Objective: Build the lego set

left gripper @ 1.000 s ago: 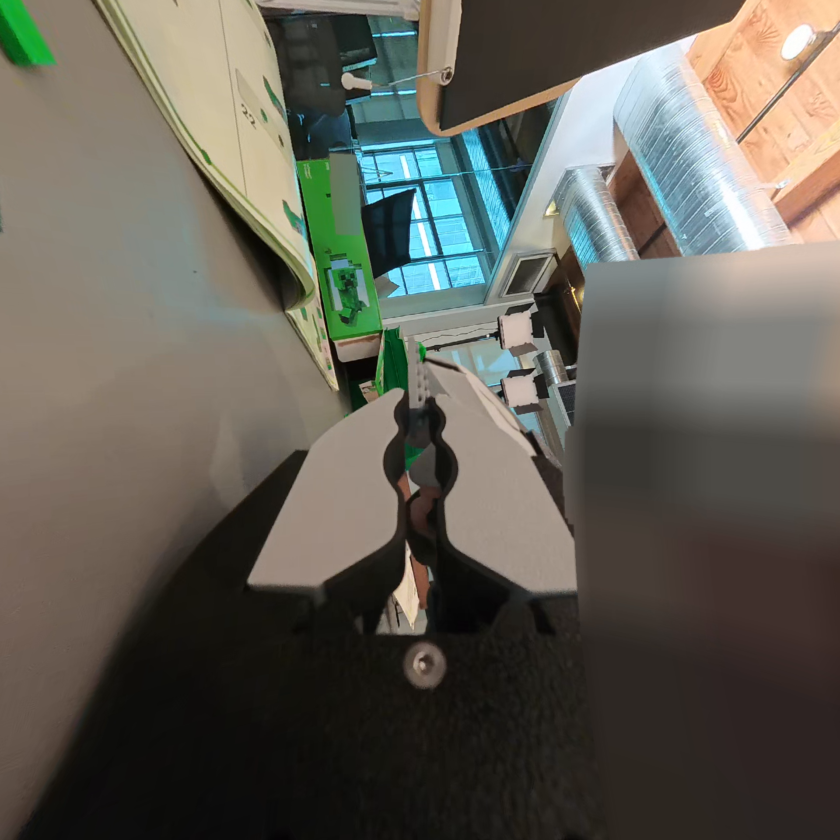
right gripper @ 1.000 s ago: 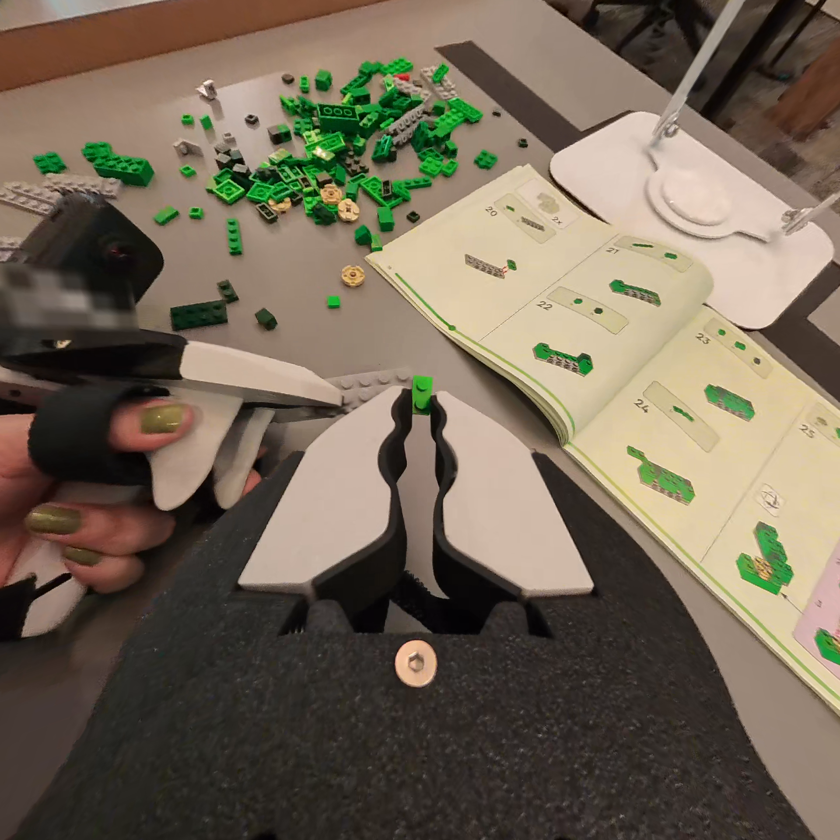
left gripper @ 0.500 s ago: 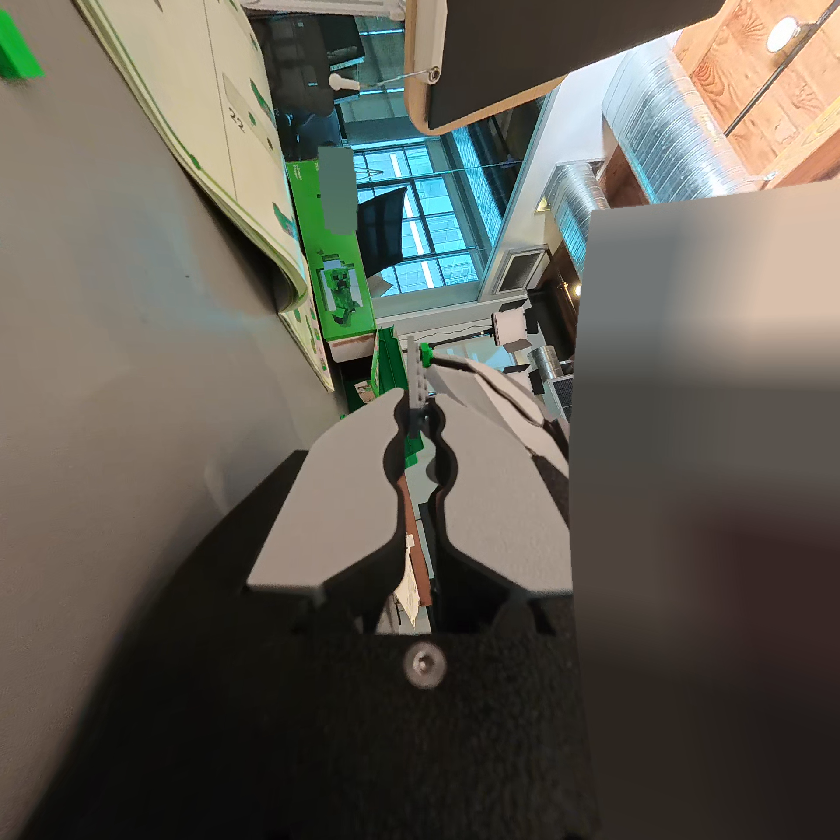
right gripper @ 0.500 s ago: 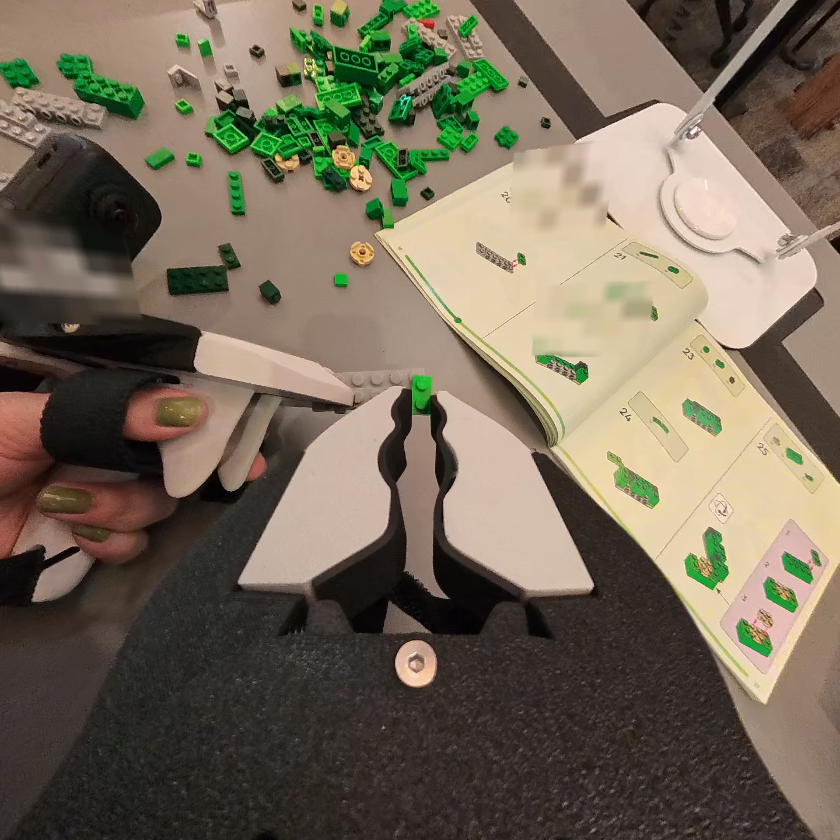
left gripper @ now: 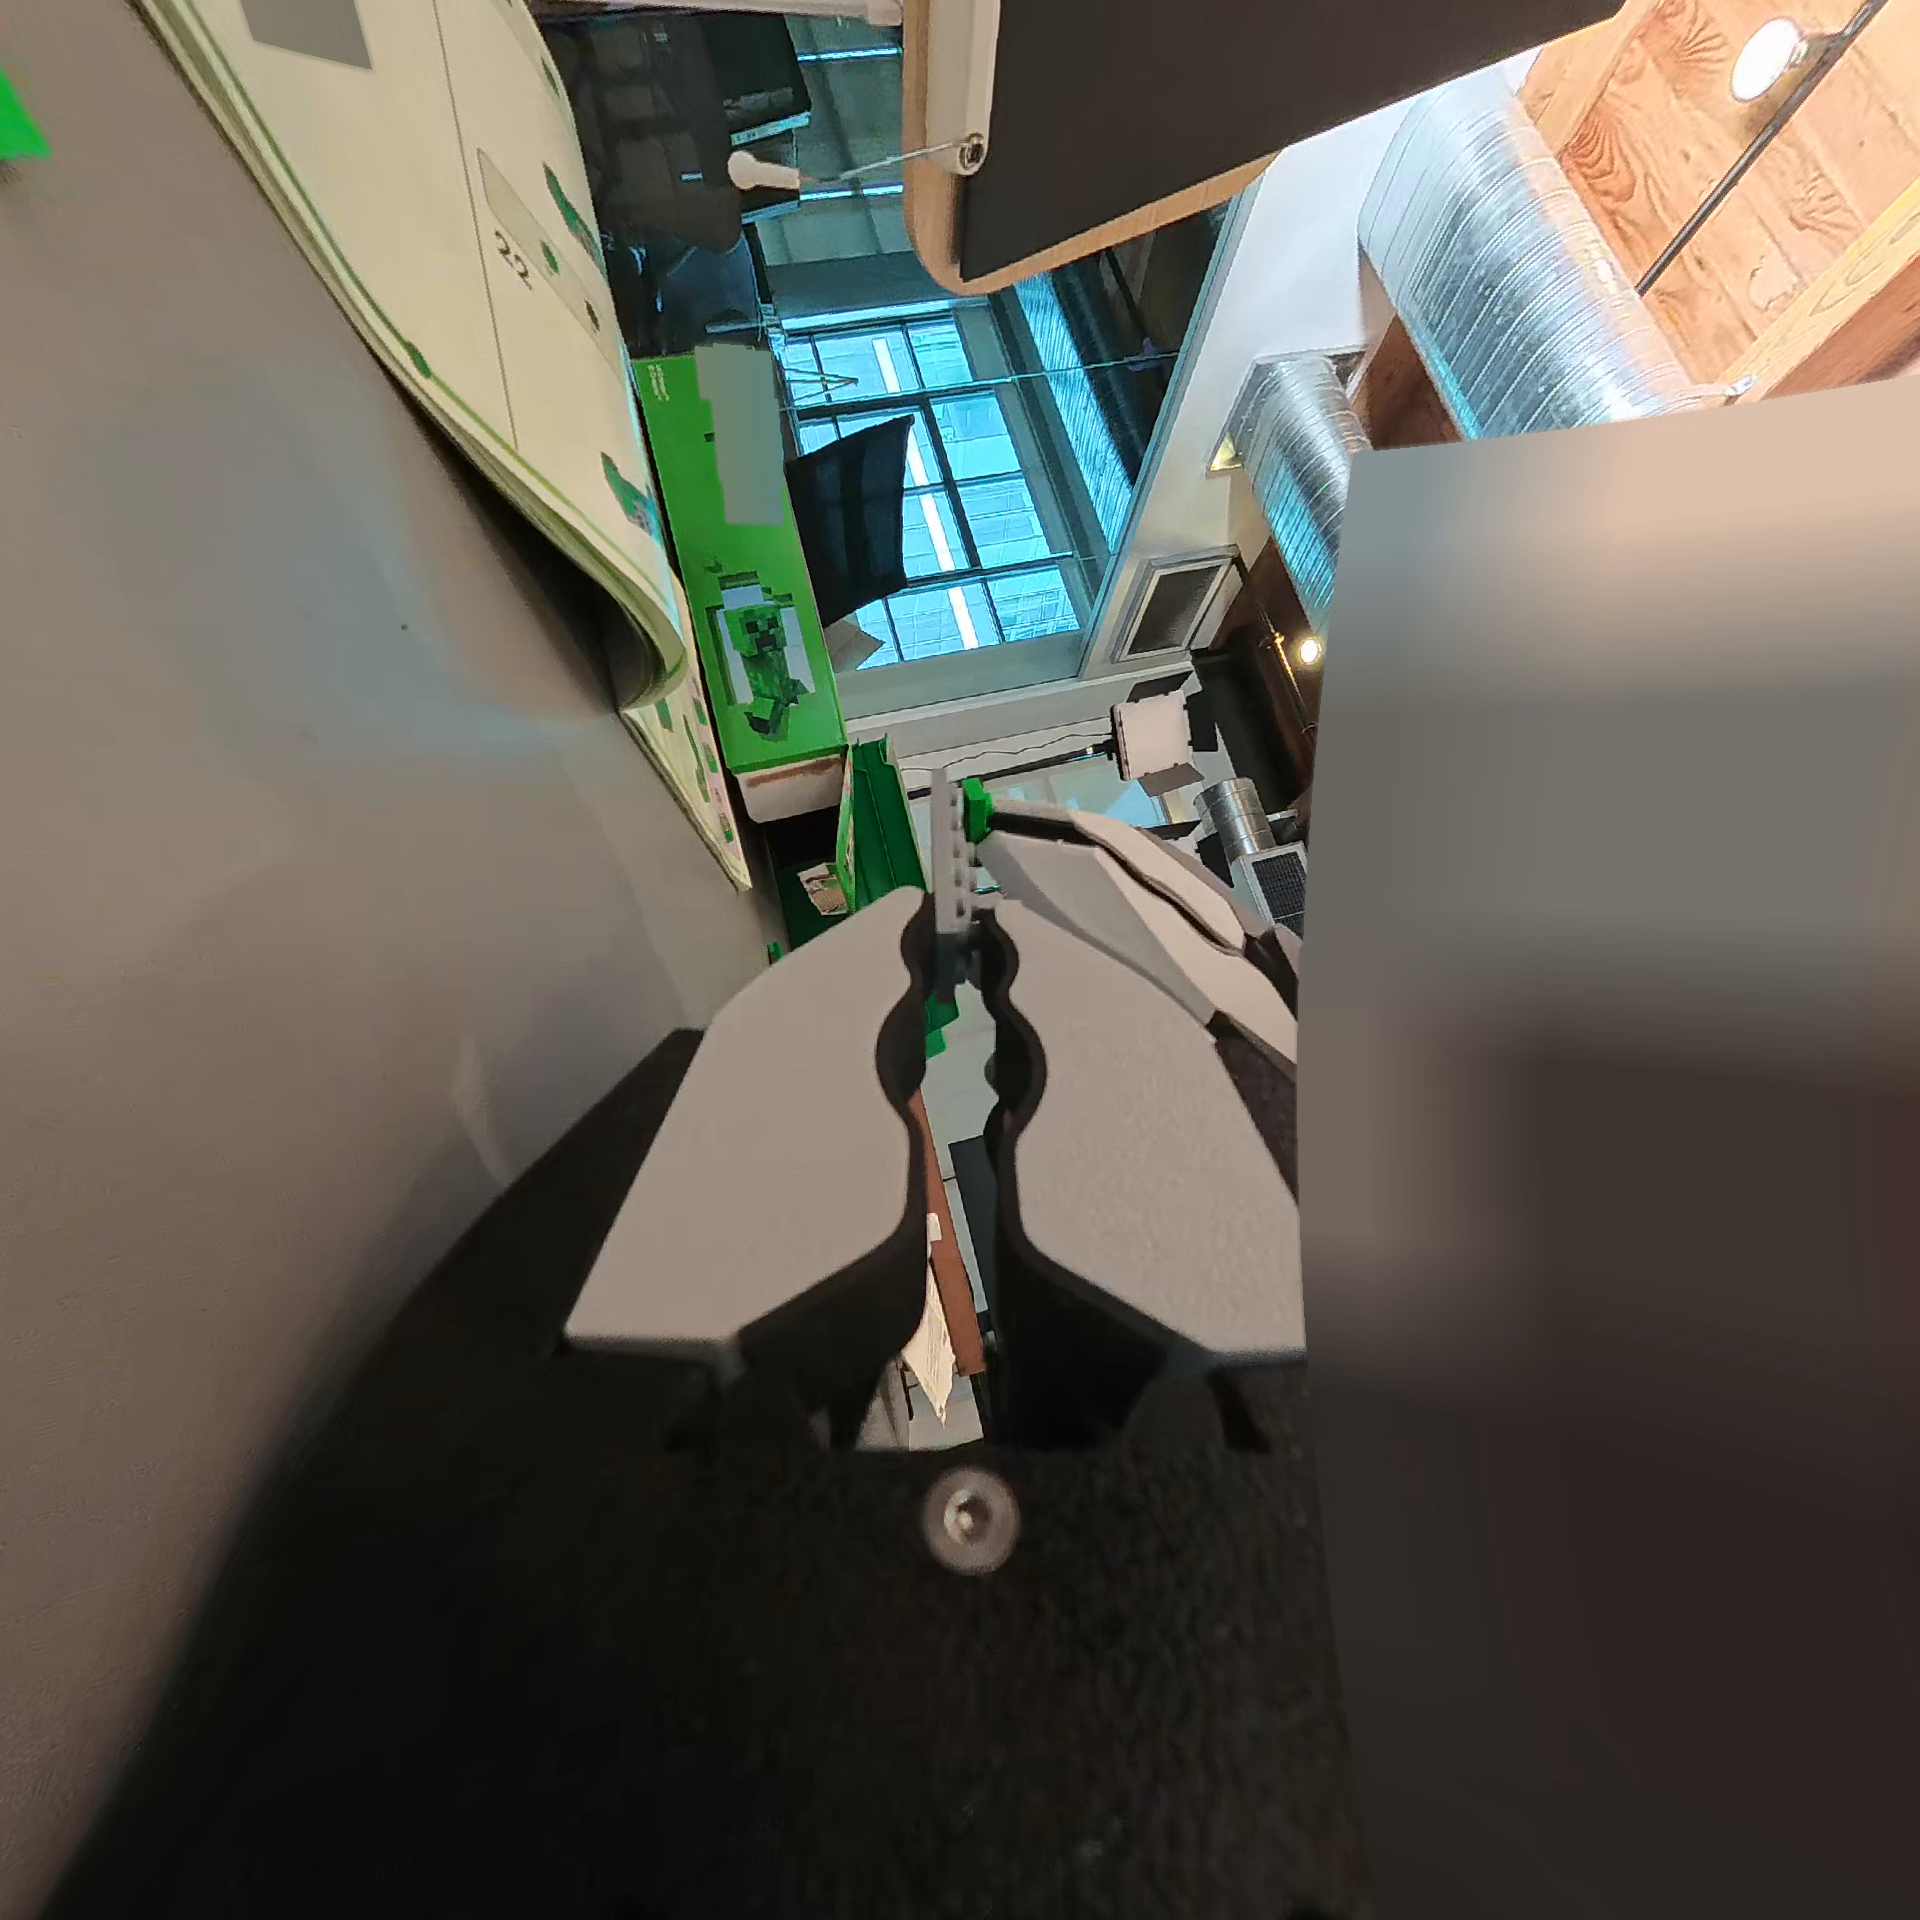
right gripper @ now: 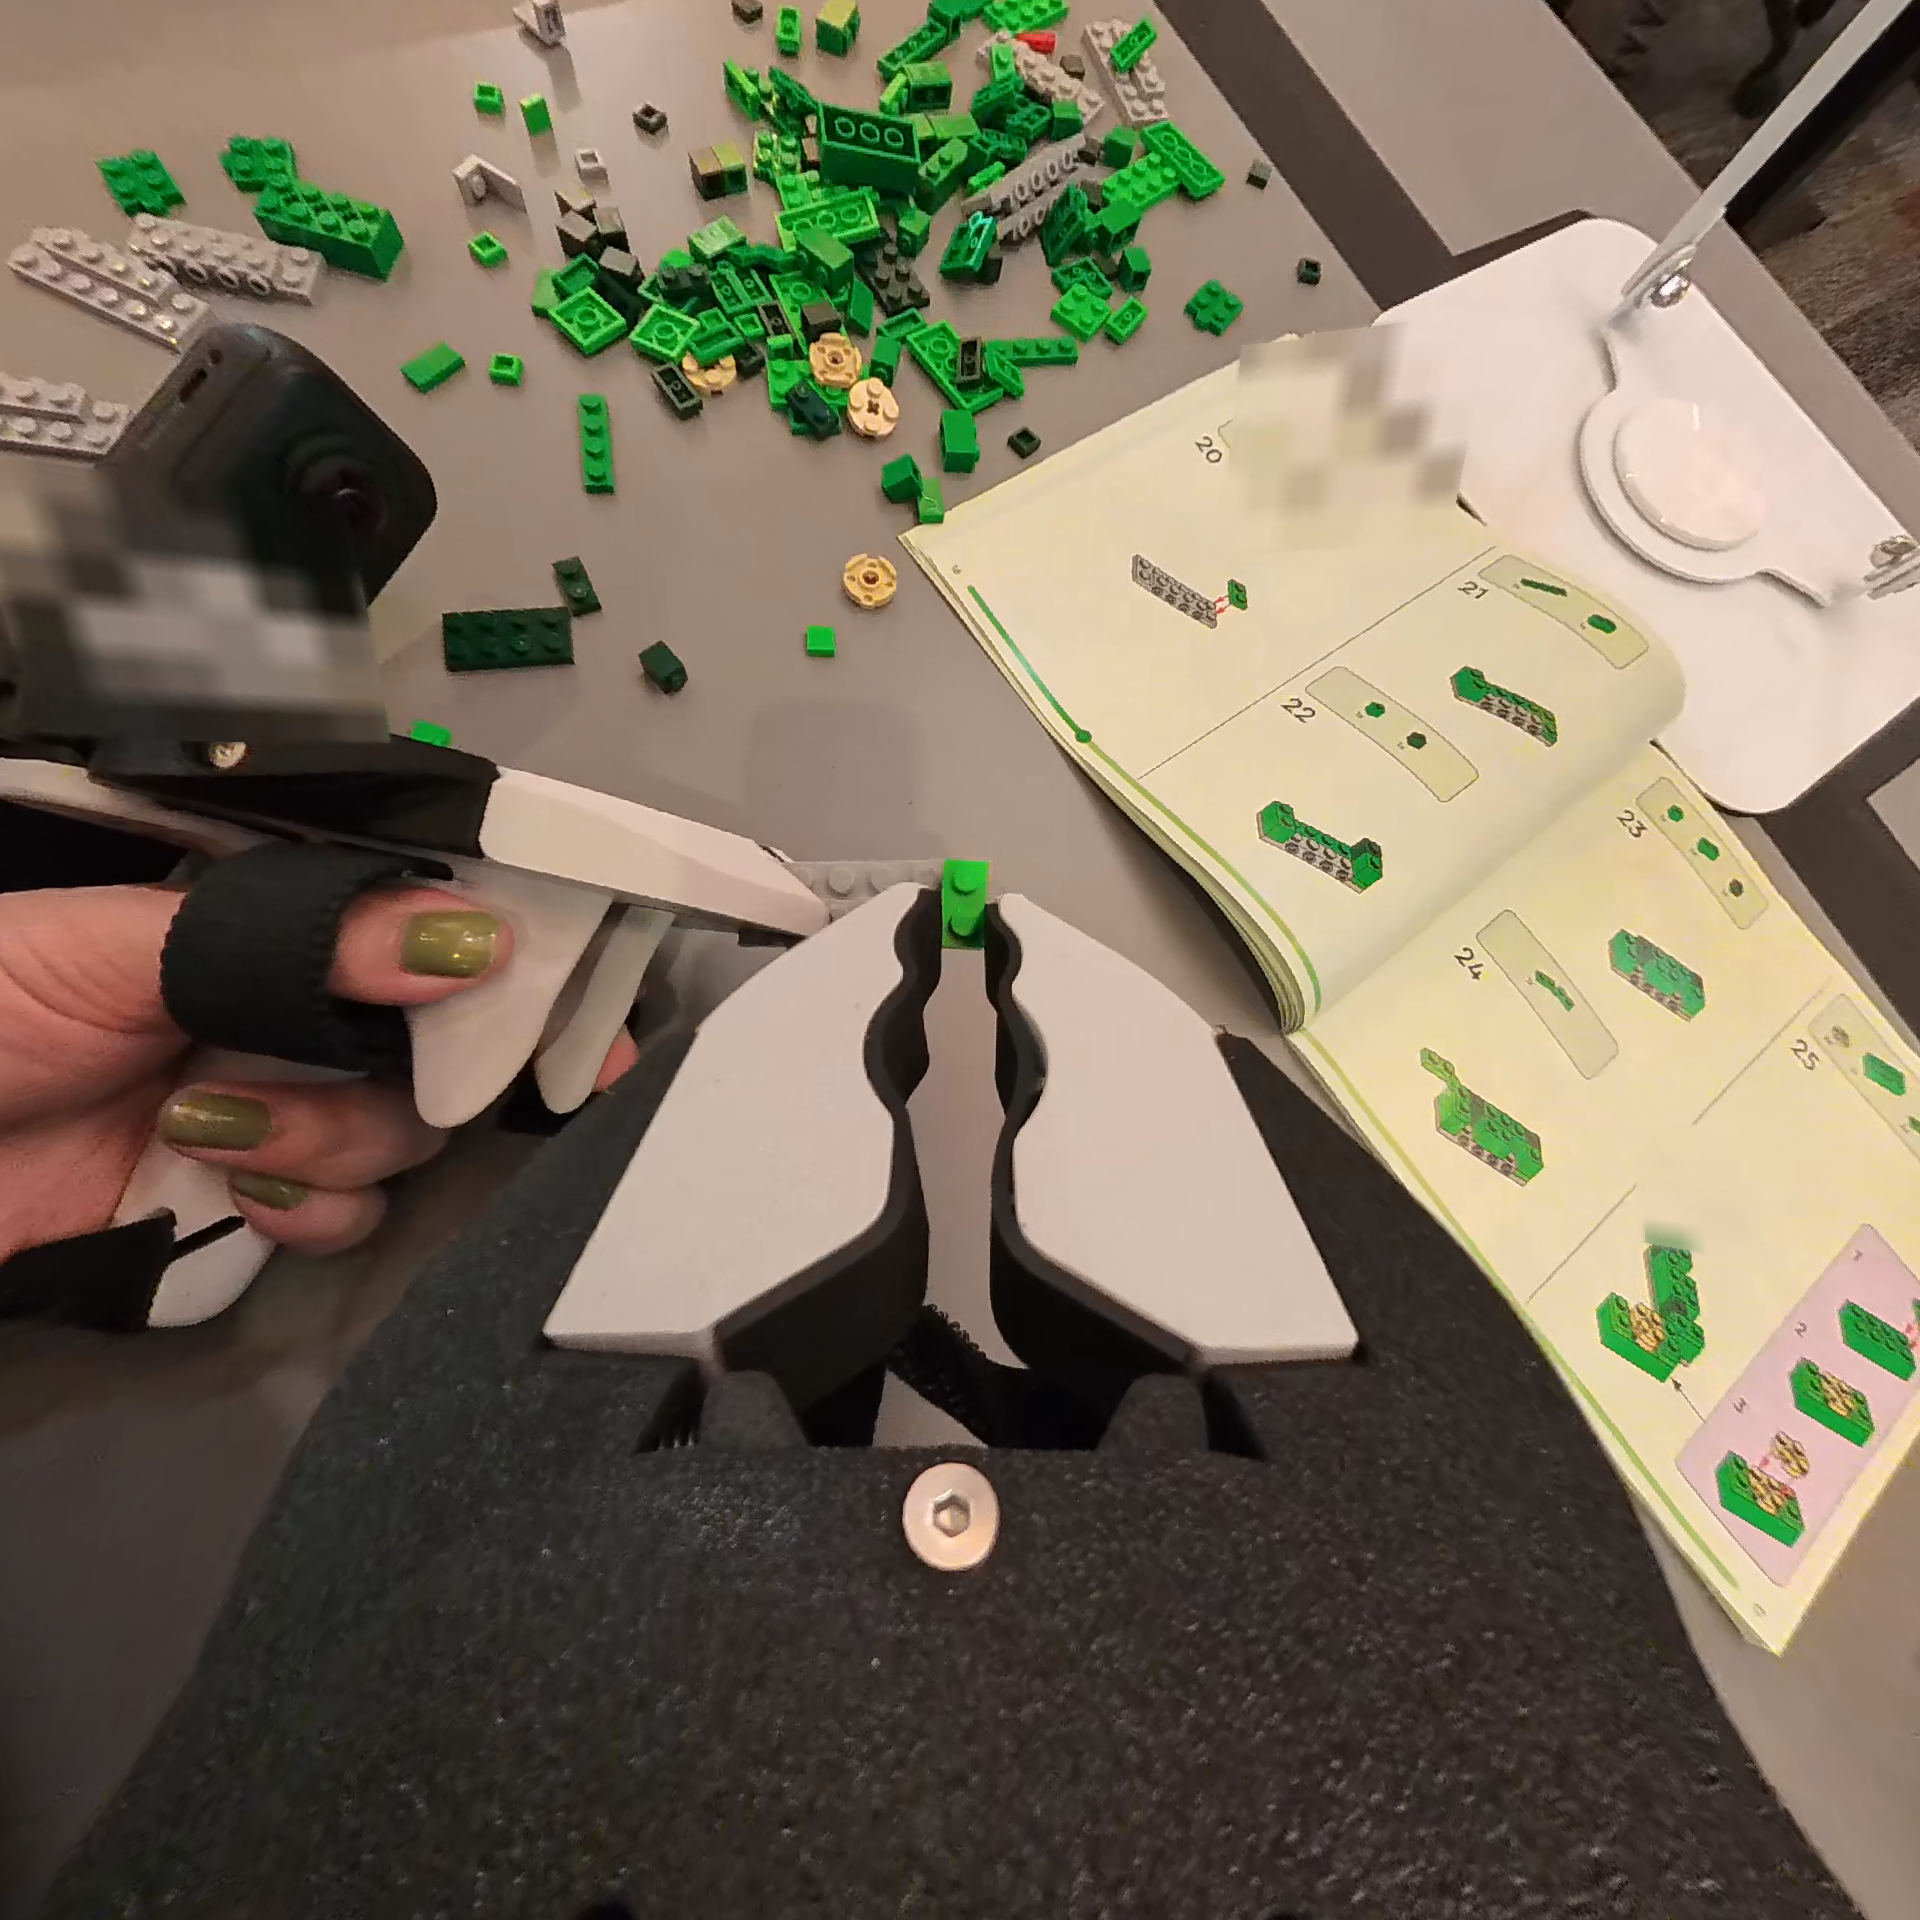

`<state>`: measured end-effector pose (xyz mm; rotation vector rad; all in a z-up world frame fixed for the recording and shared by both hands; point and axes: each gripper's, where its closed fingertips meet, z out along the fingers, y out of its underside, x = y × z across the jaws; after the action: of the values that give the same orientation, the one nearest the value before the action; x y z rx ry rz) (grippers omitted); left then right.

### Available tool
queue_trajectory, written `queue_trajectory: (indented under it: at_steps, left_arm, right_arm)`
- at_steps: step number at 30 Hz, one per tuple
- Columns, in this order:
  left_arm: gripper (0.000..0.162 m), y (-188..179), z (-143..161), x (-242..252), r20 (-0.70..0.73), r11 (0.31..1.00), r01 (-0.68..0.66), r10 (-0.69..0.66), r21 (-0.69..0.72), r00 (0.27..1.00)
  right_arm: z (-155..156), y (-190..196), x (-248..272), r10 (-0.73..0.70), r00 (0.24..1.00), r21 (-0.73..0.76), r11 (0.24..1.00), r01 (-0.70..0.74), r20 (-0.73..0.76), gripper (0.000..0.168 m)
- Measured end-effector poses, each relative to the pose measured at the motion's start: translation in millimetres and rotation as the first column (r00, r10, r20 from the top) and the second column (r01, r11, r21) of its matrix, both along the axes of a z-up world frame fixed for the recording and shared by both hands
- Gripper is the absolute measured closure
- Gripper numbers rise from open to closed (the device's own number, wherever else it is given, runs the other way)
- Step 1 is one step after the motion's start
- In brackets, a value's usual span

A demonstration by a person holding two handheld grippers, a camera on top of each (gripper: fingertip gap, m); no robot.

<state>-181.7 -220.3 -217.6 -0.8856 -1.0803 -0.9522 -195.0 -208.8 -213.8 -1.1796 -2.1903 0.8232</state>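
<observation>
While the right gripper clenches a small bright green brick at centre frame, the left gripper comes in from the left, pinching one end of a grey plate. The brick sits against the plate's far end, though whether it is pressed on is hard to tell. In the left wrist view that gripper grips the grey plate edge-on. Loose green bricks cover the bench at upper centre, and an open instruction booklet lies right.
</observation>
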Motion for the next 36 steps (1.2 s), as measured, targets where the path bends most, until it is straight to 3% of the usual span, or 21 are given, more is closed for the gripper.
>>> queue_trajectory:
  at_steps: [29, 34, 36]
  left_arm:
    - [0.156, 0, 1, 0, -0.001, 1.0, 0.005, -0.005, 0.009, 1.0]
    - [0.155, -1, 2, 0, 0.001, 1.0, 0.007, -0.007, 0.016, 1.0]
    - [0.155, -1, 2, 0, 0.002, 1.0, 0.01, -0.01, 0.022, 1.0]
  right_arm:
    - [0, 0, -4, -0.018, 1.0, -0.01, 1.0, 0.018, -0.016, 0.159]
    - [8, 11, -6, -0.05, 0.996, -0.013, 0.999, 0.049, -0.068, 0.147]
    - [15, 21, -5, -0.05, 0.995, -0.081, 0.996, 0.043, -0.09, 0.141]
